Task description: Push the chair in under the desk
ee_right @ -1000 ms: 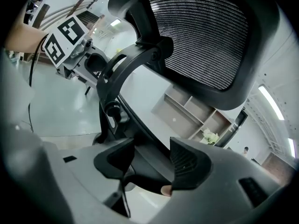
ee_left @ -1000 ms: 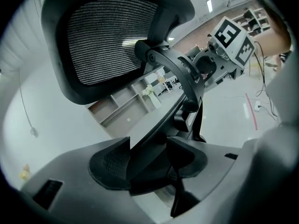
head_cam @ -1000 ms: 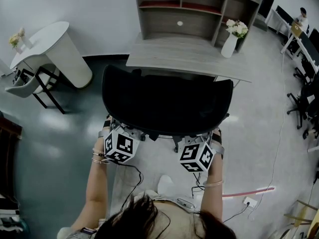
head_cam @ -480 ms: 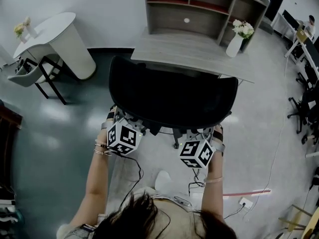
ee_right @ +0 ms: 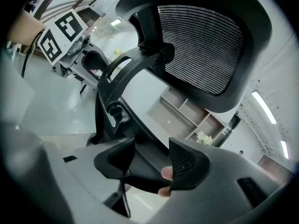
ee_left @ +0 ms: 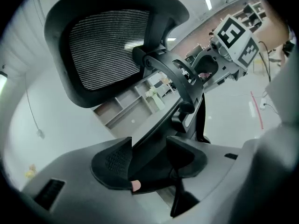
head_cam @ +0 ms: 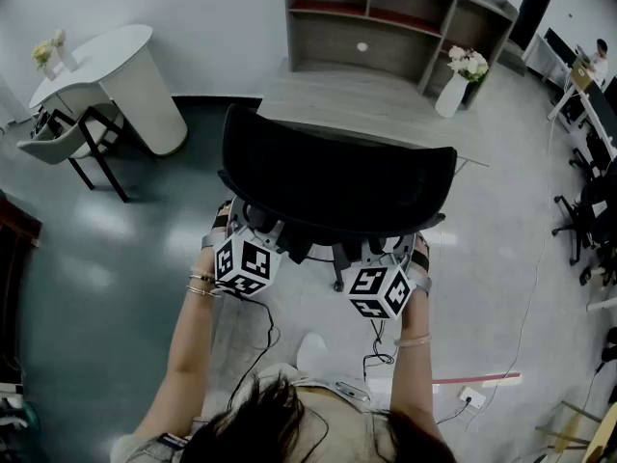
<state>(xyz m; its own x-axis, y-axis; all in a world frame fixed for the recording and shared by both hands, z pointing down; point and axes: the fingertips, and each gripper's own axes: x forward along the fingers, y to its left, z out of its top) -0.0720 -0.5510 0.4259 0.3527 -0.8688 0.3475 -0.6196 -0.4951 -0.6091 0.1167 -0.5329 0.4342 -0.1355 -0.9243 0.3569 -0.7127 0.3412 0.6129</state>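
Note:
From above, the black mesh-backed chair [head_cam: 337, 186] stands against the front edge of the grey wooden desk [head_cam: 376, 104]. Both marker cubes, left [head_cam: 243, 265] and right [head_cam: 379, 291], sit just behind the chair's back, with the jaws hidden under its rim. In the left gripper view, my left gripper [ee_left: 149, 160] is closed on the dark lower frame of the chair [ee_left: 107, 45]. The right gripper view shows my right gripper [ee_right: 152, 160] clamped on the same frame from the other side, below the mesh back [ee_right: 201, 45].
A shelf unit [head_cam: 395, 17] rises behind the desk, and a white vase of flowers [head_cam: 453, 85] stands at its right end. A white rounded table [head_cam: 106, 66] with a stool is at the far left. Cables and a power strip [head_cam: 469, 394] lie on the floor; office chairs [head_cam: 588, 220] are at the right.
The chair and both grippers have moved forward toward the desk; the chair back now overlaps the desk's front edge more.

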